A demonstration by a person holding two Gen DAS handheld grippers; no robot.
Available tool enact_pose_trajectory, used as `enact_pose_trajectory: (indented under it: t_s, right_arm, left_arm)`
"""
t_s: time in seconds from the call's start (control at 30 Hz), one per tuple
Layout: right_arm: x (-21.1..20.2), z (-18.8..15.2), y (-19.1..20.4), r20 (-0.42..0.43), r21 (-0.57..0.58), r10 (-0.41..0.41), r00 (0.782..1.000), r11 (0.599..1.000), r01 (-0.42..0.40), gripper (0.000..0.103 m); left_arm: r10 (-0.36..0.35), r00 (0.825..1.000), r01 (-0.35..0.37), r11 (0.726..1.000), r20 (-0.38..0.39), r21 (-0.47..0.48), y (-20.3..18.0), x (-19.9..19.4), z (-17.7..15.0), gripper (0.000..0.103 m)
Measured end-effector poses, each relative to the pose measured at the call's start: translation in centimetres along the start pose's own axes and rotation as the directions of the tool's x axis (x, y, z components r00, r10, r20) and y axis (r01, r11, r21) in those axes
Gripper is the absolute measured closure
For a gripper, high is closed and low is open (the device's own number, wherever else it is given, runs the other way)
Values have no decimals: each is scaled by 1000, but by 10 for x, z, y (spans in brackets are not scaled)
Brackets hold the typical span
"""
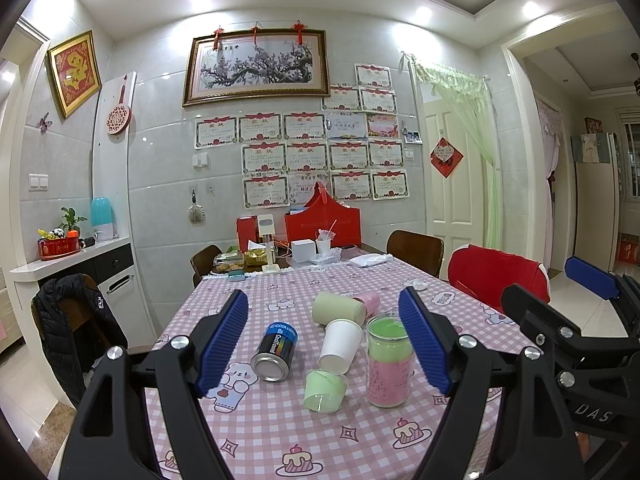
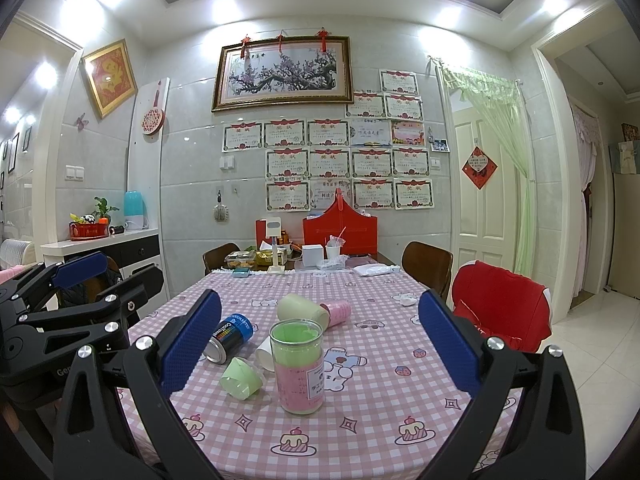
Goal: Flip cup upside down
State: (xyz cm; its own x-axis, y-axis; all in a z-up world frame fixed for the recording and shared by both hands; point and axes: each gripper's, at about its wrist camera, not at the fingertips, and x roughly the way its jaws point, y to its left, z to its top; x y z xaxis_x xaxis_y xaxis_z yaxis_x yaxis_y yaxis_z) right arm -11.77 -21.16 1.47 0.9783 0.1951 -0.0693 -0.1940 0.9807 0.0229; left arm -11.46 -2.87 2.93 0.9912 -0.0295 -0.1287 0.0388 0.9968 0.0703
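Note:
A clear cup (image 1: 390, 360) with green and pink filling stands upright on the pink checked tablecloth (image 1: 280, 432); it also shows in the right wrist view (image 2: 298, 366). Around it lie a white paper cup (image 1: 340, 346), a small green cup (image 1: 325, 391) (image 2: 242, 378), a pale green cup (image 1: 338, 309) (image 2: 302, 309), a pink cup (image 2: 338, 312) and a dark can (image 1: 276, 351) (image 2: 230, 336), all on their sides. My left gripper (image 1: 324, 344) is open and empty above the table's near part. My right gripper (image 2: 320, 344) is open and empty, to the right of the left one.
The far end of the table holds a red box (image 1: 322, 224), a white box (image 1: 303, 250), food packs and a bag. Chairs stand around, one with a red cover (image 1: 496, 276). A counter (image 1: 68, 260) with a jacket-draped chair is at the left.

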Motion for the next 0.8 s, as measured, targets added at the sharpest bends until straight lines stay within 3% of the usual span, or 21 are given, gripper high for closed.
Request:
enact_pose_trajectory:
  t_s: [0.8]
  right_arm:
    - [3,-6,0,-10,0,-1,1000,1000,1,8]
  left_arm:
    - [-1,1000,1,1000,-16,2,8,7,-8,26]
